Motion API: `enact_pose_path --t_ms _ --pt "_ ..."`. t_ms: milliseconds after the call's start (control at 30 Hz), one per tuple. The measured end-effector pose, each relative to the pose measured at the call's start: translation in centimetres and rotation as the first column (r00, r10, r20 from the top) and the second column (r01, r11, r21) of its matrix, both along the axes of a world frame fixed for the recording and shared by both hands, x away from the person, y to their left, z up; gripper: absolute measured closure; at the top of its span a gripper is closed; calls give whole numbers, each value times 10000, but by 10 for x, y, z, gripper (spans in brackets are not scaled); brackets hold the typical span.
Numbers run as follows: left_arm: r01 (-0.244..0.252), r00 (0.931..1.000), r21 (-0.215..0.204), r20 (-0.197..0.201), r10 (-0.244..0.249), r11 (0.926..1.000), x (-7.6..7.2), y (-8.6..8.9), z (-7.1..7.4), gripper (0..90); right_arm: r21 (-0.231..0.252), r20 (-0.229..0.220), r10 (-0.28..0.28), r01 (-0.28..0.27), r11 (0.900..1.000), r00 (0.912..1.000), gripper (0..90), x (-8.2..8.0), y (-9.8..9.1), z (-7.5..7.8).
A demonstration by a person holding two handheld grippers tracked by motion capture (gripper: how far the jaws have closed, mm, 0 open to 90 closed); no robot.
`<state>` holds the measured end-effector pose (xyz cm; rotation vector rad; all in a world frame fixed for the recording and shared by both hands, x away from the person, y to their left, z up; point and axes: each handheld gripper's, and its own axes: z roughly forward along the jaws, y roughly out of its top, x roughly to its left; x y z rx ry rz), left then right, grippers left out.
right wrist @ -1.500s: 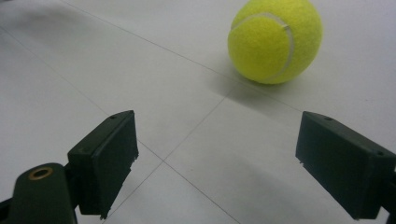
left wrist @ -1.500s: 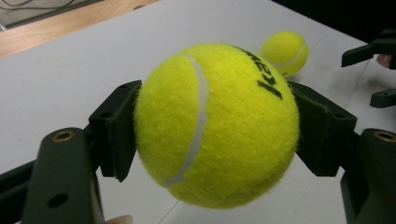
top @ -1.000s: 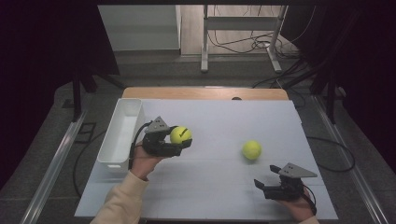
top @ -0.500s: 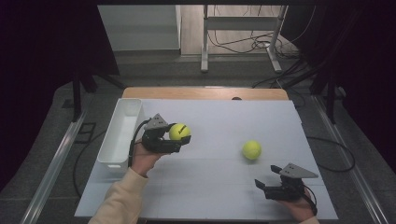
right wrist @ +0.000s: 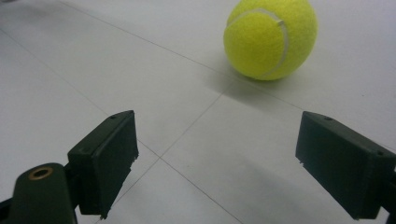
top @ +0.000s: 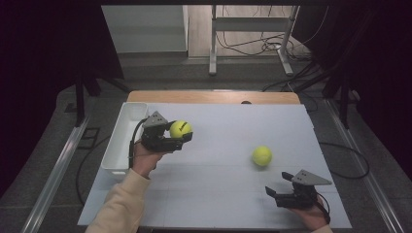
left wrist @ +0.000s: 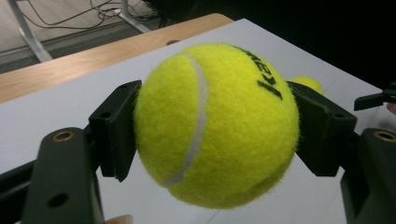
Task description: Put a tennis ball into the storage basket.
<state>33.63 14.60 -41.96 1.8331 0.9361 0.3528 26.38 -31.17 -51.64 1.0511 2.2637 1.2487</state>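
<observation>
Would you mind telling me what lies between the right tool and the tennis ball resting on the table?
Nothing: the right gripper view shows bare white table between the right tool's open jaws and the loose tennis ball.

From my seat, the white bin (top: 119,141) walled off the desk's (top: 214,194) left edge, with my left gripper (top: 182,138) and its held ball (top: 180,129) just beside it. The loose ball (top: 262,156) sat ahead of my right gripper (top: 275,187), whose jaws stood wide apart. Between the two grippers the desk lay bare and passable.
</observation>
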Motion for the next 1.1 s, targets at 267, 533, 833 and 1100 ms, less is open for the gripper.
enact_pose_path --t_ms 267,533,833,1100 --pt "-234 9997 68 -34 234 9997 5 8 4 259 -34 4 -4 4 10000 10000 134 0 0 0" --pt "-447 9989 19 -161 447 9990 12 14 5 259 -61 0 -3 3 10000 10000 134 0 0 0" --pt "-702 9971 47 -278 703 9975 19 20 7 259 -88 5 7 -7 10000 10000 134 0 0 0" --pt "-934 9949 132 -378 938 9955 28 25 10 259 -99 21 13 -13 9999 10000 134 0 1 0"
